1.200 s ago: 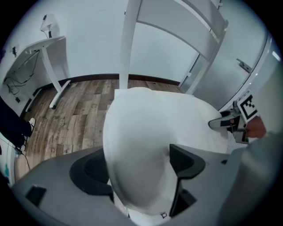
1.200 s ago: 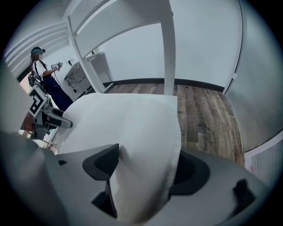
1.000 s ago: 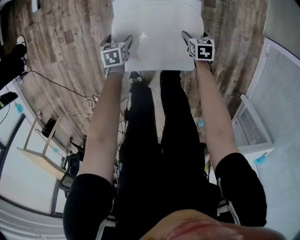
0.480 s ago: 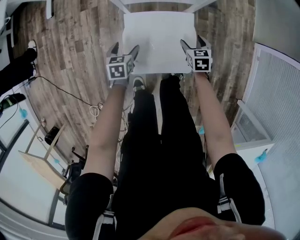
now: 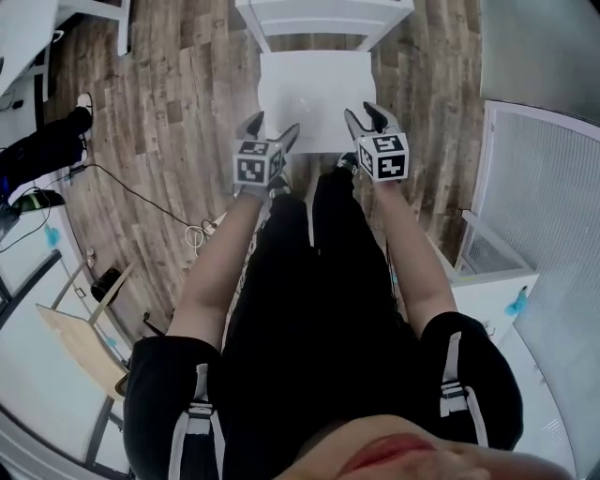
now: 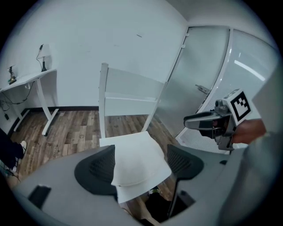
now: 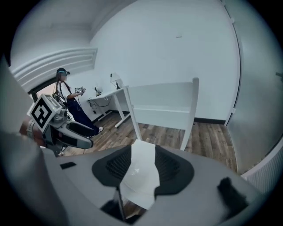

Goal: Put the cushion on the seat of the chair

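A white cushion (image 5: 314, 94) lies flat on the seat of the white chair (image 5: 323, 14), whose slatted back (image 6: 128, 95) stands upright behind it. Both grippers hang above the seat's near edge, clear of the cushion. In the left gripper view my left gripper (image 6: 139, 161) is open, its pads wide apart, with the cushion (image 6: 137, 148) far below in the gap. My right gripper (image 7: 142, 164) has just been closing its jaws; a narrower gap remains, nothing sits between the pads, and the cushion (image 7: 139, 181) shows through it. In the head view they are at left (image 5: 271, 127) and right (image 5: 364, 116).
The holder's black-trousered legs (image 5: 319, 281) stand just before the chair. A cable (image 5: 141, 187) runs over the wood floor at left. A white grille panel (image 5: 539, 187) lines the right side. A white desk (image 6: 26, 79) and another person (image 7: 66, 95) are off to the left.
Both grippers have risen off the cushion's near corners and drawn back toward the body. The cushion stays on the seat. The right jaws stand narrower than before.
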Available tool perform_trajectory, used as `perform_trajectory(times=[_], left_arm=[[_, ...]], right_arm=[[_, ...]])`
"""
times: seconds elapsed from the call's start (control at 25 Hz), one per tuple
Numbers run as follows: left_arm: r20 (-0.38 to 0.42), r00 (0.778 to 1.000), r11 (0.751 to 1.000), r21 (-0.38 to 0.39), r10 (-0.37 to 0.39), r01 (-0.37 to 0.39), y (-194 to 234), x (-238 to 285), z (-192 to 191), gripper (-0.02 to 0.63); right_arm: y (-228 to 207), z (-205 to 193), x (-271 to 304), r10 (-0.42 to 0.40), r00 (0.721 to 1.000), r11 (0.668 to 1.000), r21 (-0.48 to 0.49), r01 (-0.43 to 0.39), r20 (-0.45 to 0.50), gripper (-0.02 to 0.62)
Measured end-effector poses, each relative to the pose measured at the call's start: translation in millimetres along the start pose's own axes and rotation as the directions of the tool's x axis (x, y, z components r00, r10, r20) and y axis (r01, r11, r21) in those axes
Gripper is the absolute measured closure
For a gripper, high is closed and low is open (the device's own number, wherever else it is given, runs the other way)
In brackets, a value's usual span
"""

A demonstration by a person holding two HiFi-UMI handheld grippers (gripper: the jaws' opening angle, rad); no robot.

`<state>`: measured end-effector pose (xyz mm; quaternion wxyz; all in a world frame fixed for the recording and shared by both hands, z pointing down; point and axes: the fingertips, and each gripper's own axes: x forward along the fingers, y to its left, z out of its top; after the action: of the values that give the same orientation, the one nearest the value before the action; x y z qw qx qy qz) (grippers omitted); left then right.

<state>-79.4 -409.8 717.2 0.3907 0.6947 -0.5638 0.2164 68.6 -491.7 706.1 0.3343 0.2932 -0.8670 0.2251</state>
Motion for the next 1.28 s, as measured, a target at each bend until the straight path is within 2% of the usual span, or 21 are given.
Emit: perform_trajectory(times=[0.04, 0.16, 0.2, 0.4, 0.52, 0.56, 0.76, 0.88, 1.0, 1.16, 1.28], left_arm=[[0.016, 1.0, 1.0, 0.002, -0.014, 0.014, -9, -13, 5, 0.24], [0.073, 0.996, 0.999, 0.018, -0.042, 0.04, -34, -51, 24, 0.352], [0.094, 0.994, 0.998, 0.033, -0.047, 0.044, -43, -64, 30, 0.389], [0.233, 0.966, 0.989, 0.127, -0.11, 0.082, -77, -130, 74, 0.536], [0.292, 0.946, 0.981, 0.169, -0.141, 0.094, -92, -175, 97, 0.593], [0.312, 0.937, 0.977, 0.188, -0.153, 0.097, -99, -189, 105, 0.594], [0.408, 0.875, 0.94, 0.316, -0.261, 0.133, -139, -244, 148, 0.594], [0.464, 0.834, 0.917, 0.381, -0.299, 0.116, -157, -276, 173, 0.595], [0.526, 0.783, 0.897, 0.434, -0.333, 0.089, -174, -307, 199, 0.594], [0.6, 0.713, 0.882, 0.469, -0.362, 0.053, -187, -340, 227, 0.594], [0.64, 0.679, 0.879, 0.477, -0.361, 0.017, -187, -352, 239, 0.595]], right_arm=[[12, 8, -15, 0.008, 1.0, 1.0, -0.02, -0.008, 0.023, 0.442], [45, 31, -56, 0.045, 0.995, 0.997, -0.067, -0.039, 0.087, 0.547], [55, 36, -70, 0.059, 0.992, 0.996, -0.08, -0.05, 0.108, 0.562], [103, 76, -130, 0.16, 0.964, 0.983, -0.123, -0.136, 0.211, 0.58], [130, 103, -171, 0.197, 0.945, 0.976, -0.149, -0.162, 0.262, 0.58], [137, 112, -185, 0.206, 0.935, 0.973, -0.157, -0.166, 0.287, 0.58], [160, 164, -242, 0.223, 0.878, 0.961, -0.246, -0.126, 0.424, 0.58], [169, 190, -269, 0.225, 0.841, 0.957, -0.275, -0.095, 0.492, 0.58], [175, 218, -299, 0.234, 0.792, 0.952, -0.298, -0.07, 0.563, 0.58], [179, 250, -331, 0.237, 0.729, 0.947, -0.32, -0.026, 0.642, 0.58], [180, 263, -340, 0.234, 0.702, 0.942, -0.337, 0.008, 0.672, 0.58]])
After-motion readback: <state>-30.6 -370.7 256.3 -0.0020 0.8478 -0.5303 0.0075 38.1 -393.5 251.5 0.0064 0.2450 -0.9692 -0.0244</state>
